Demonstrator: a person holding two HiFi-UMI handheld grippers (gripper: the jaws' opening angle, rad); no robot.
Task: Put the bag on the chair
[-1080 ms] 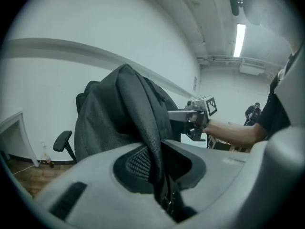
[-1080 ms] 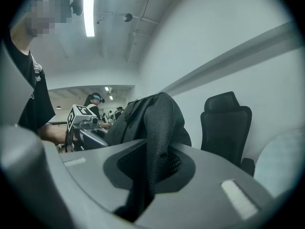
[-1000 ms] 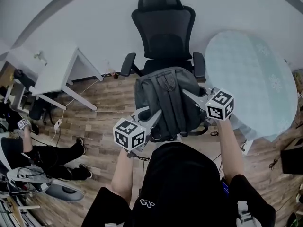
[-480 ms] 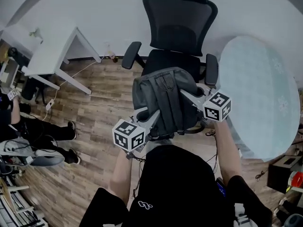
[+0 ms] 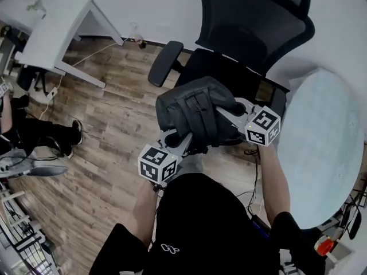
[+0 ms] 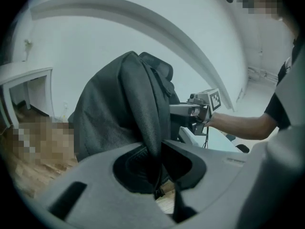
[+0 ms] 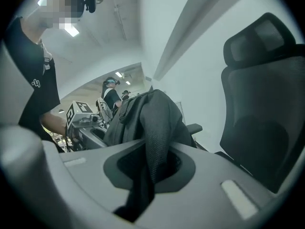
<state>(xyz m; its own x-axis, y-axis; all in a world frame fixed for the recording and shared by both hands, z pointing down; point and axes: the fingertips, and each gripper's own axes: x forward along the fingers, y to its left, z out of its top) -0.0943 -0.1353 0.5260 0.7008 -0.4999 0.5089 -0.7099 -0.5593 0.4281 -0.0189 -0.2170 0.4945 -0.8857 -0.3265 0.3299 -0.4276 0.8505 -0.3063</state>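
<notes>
The left tongs [image 5: 182, 144] are clenched on a strap [image 6: 151, 128] of the bag [image 5: 195, 110], with the webbing pinched between the jaws. The right tongs [image 5: 226, 114] are clamped the same way on another strap [image 7: 153, 149]. Between them the dark bag hangs in the air, clear of the wooden floor [image 5: 109, 125], on the near side of the chair [image 5: 255, 27] and partly over the near edge of its seat [image 5: 226, 76]. One armrest [image 5: 165, 62] lies to the bag's far left. This looks like the carry step, with the setting-down not yet done. The next move calls for bringing both tongs farther over the seat, lowering them together until the seat bears the bag, and only then releasing the straps.
</notes>
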